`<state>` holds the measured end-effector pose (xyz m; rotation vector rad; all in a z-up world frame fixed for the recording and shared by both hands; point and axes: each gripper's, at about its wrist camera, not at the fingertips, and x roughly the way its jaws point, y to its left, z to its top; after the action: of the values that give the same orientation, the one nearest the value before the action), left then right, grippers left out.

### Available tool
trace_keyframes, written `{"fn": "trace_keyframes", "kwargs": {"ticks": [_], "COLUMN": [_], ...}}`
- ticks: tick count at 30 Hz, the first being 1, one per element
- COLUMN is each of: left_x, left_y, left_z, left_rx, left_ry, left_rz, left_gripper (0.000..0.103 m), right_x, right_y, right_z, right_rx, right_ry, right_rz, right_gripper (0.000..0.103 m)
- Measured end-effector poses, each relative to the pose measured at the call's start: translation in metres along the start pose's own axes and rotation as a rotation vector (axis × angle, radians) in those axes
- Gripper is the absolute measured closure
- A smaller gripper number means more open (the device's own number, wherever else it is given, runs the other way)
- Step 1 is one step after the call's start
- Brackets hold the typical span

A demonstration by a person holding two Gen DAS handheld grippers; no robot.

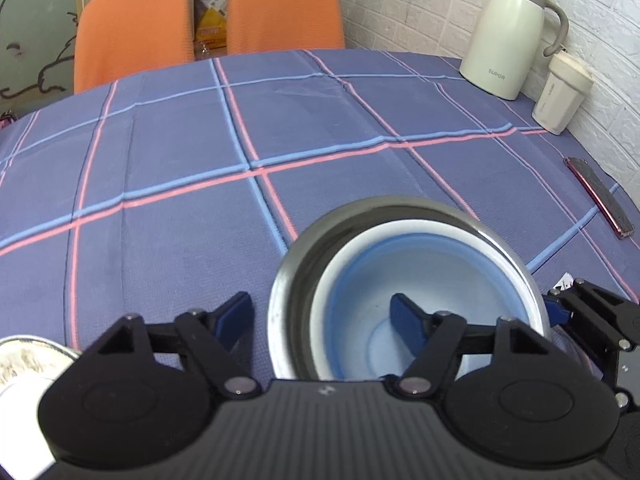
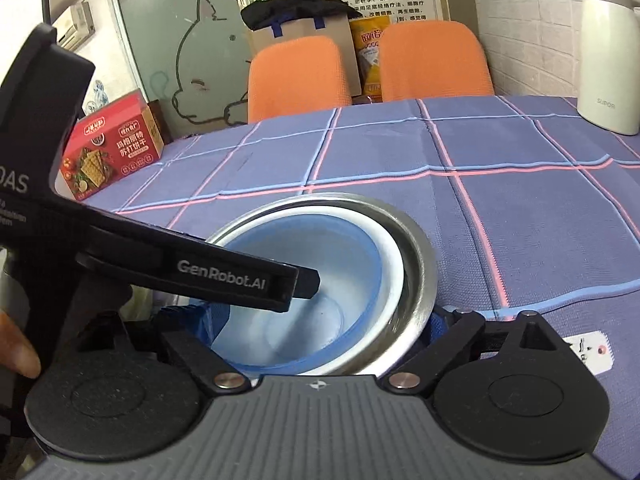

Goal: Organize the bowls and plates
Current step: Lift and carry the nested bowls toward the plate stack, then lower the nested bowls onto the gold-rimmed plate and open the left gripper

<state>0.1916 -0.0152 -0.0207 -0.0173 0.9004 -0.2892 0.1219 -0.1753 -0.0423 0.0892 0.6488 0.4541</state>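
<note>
Steel bowl [image 1: 288,276] upright on checked surface [image 1: 180,184], mouth up, blue bowl [image 1: 360,280] nested inside, left gripper [image 1: 322,314] fingers open astride near rim, right gripper [image 2: 320,320] fingers open around it.

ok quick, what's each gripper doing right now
left gripper: open, one finger inside the nested bowls, one outside the rim.
right gripper: open, fingers spread around the bowls' near side, not clamped.

The left gripper [image 2: 304,280] hides the blue bowl's [image 2: 352,264] near-left rim; the kettle [image 2: 608,60] is cut off.
</note>
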Motion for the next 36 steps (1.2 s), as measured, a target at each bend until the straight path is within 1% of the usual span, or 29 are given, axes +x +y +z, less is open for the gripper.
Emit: {"fn": "trace_keyframes", "kwargs": {"ticks": [2, 3, 4, 5, 6, 8, 10, 13, 14, 17, 20, 26, 28, 30, 32, 36], "left_x": [-0.001, -0.001, -0.001, 0.000, -0.002, -0.005, -0.013, -0.032, -0.039, -0.059, -0.082, -0.127, -0.138, -0.144, -0.145, -0.135], "left_y": [-0.001, -0.003, -0.005, -0.008, -0.008, -0.007, -0.009, -0.013, -0.012, -0.002, 0.020, 0.073, 0.085, 0.098, 0.108, 0.123], "left_z": [0.000, 0.001, 0.003, 0.004, 0.006, 0.010, 0.014, 0.020, 0.022, 0.022, 0.014, -0.020, -0.034, -0.047, -0.057, -0.068], "left_rx": [-0.013, -0.017, -0.018, -0.012, -0.010, -0.021, -0.014, 0.004, 0.007, -0.002, -0.033, -0.125, -0.133, -0.152, -0.172, -0.211], "left_ry": [0.007, 0.015, 0.026, 0.032, 0.029, 0.037, 0.023, -0.020, -0.031, -0.047, -0.057, -0.071, -0.067, -0.055, -0.041, -0.017], "left_rz": [-0.017, -0.037, -0.045, -0.037, -0.052, -0.077, -0.092, -0.091, -0.087, -0.054, -0.008, 0.162, 0.202, 0.219, 0.216, 0.193], "left_gripper": [0.039, 0.039, 0.039, 0.039, 0.039, 0.040, 0.040, 0.039, 0.039, 0.038, 0.038, 0.036, 0.036, 0.036, 0.036, 0.036], "right_x": [0.000, 0.000, 0.001, 0.001, -0.001, -0.008, -0.014, -0.021, -0.022, -0.026, -0.022, -0.005, -0.002, 0.002, 0.005, 0.011], "right_y": [0.002, 0.005, 0.009, 0.013, 0.015, 0.012, 0.012, 0.024, 0.029, 0.045, 0.069, 0.127, 0.141, 0.151, 0.160, 0.167], "right_z": [0.001, 0.001, 0.002, 0.002, 0.002, 0.006, 0.012, 0.021, 0.024, 0.032, 0.031, 0.018, 0.013, 0.008, 0.003, -0.005], "right_rx": [0.023, 0.025, 0.010, -0.015, -0.030, -0.007, 0.003, -0.042, -0.055, -0.071, -0.101, -0.152, -0.164, -0.172, -0.176, -0.179], "right_ry": [-0.001, 0.000, 0.006, 0.007, -0.004, -0.017, -0.032, -0.066, -0.077, -0.102, -0.103, -0.034, -0.006, 0.029, 0.060, 0.097], "right_rz": [0.005, 0.007, -0.022, -0.051, -0.065, -0.049, -0.051, -0.081, -0.080, -0.030, 0.038, 0.212, 0.256, 0.283, 0.296, 0.282], "right_gripper": [0.022, 0.021, 0.021, 0.021, 0.021, 0.021, 0.020, 0.019, 0.019, 0.018, 0.018, 0.018, 0.018, 0.018, 0.018, 0.018]}}
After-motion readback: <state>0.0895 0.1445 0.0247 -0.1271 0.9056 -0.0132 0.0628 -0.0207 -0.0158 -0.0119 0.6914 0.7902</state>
